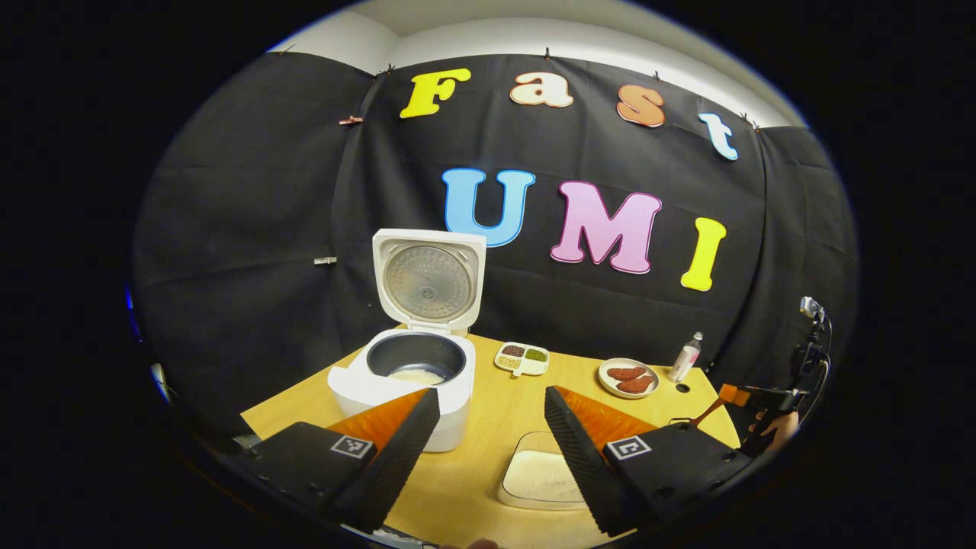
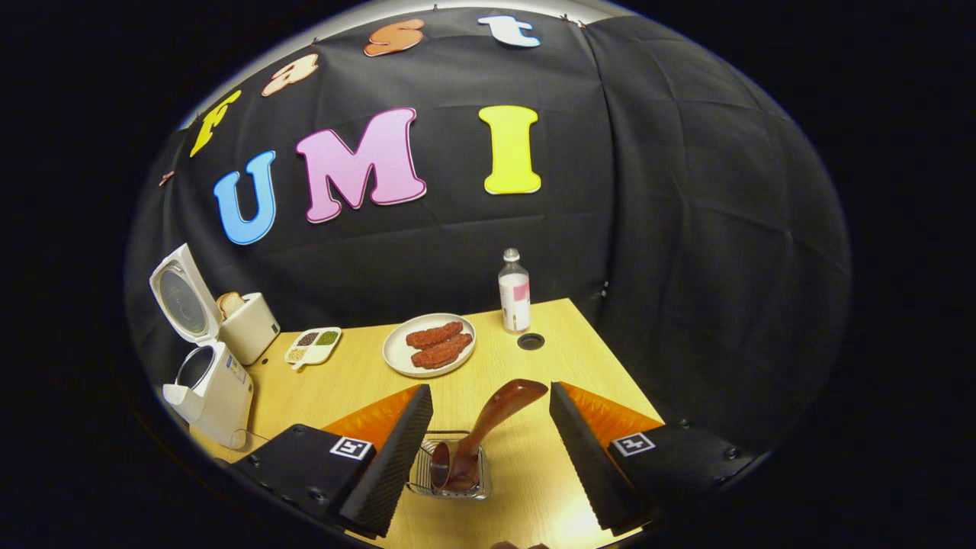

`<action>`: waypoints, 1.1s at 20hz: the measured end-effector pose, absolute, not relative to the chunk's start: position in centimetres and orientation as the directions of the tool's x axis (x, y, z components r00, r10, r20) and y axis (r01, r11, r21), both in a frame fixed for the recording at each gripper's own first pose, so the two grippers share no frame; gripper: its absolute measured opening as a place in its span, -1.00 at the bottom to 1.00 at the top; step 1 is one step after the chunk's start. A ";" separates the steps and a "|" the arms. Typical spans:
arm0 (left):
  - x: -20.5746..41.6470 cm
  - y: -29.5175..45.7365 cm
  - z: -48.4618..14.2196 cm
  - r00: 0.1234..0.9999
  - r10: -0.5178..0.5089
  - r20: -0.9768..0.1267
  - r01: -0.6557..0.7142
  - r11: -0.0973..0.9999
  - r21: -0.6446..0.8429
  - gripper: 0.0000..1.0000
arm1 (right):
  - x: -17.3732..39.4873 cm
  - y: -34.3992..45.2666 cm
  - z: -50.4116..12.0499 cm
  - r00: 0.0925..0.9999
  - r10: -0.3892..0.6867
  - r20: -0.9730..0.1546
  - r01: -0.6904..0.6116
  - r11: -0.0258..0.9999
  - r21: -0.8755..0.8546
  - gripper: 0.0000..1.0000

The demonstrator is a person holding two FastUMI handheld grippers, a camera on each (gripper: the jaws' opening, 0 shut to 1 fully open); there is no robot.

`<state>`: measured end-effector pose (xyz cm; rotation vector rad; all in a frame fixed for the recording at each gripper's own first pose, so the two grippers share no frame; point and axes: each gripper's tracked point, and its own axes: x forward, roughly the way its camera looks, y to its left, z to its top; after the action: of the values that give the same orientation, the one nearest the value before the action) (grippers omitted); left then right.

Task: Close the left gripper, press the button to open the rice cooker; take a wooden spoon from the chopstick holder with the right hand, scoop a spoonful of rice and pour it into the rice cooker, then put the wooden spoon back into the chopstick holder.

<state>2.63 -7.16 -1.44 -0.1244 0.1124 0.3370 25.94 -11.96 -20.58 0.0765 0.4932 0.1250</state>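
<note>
Rice cooker lid raised; wooden spoon back in chopstick holder, at 12 o'clock between released right gripper jaws; left gripper released; apparently only withdrawal remains

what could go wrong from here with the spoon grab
1. The brown wooden spoon leans tilted in the small wire-mesh chopstick holder, between the open right gripper fingers; an off-centre close might tip the light holder.
2. The white rice cooker stands open with its lid up; a careless pour could spill onto the wooden table.
</note>
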 end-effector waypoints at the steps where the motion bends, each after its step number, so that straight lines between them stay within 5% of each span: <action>1: 2.6 -7.1 -1.7 0.934 0.331 -0.138 -0.345 0.934 -0.093 0.90 | 26.2 -11.7 -21.4 0.864 0.151 -0.481 -0.105 0.987 0.122 0.95; 11: 1.3 -7.7 -3.5 0.909 0.375 -0.181 -0.395 0.914 -0.089 0.91 | 28.8 -10.3 -27.3 0.805 0.199 -0.559 -0.101 0.974 0.201 0.91; 13: 0.9 -8.0 -4.2 0.904 0.378 -0.199 -0.403 0.910 -0.101 0.91 | 28.8 -9.4 -27.7 0.795 0.236 -0.559 -0.123 0.965 0.232 0.65; 14: 0.7 -8.3 -4.4 0.905 0.376 -0.201 -0.402 0.910 -0.106 0.91 | 28.8 -9.1 -27.6 0.794 0.253 -0.553 -0.139 0.961 0.240 0.31; 15: 0.5 -8.4 -4.3 0.905 0.377 -0.196 -0.402 0.909 -0.105 0.91 | 29.0 -9.1 -27.5 0.799 0.255 -0.545 -0.150 0.961 0.230 0.34; 17: 0.2 -8.5 -4.6 0.904 0.382 -0.191 -0.404 0.910 -0.094 0.91 | 29.1 -9.1 -27.7 0.799 0.261 -0.541 -0.157 0.960 0.230 0.01; 18: -0.1 -8.6 -4.9 0.904 0.381 -0.196 -0.403 0.911 -0.090 0.91 | 28.9 -9.0 -27.9 0.791 0.264 -0.552 -0.148 0.958 0.246 -0.46; 22: -0.7 -8.9 -5.9 0.905 0.363 -0.223 -0.396 0.910 -0.125 0.91 | 28.1 -8.4 -27.6 0.762 0.318 -0.564 -0.152 0.935 0.321 -0.54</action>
<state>-0.65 -8.88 -5.93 -0.1694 0.1975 0.3941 28.07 -8.38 -27.55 0.2644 0.6573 0.2585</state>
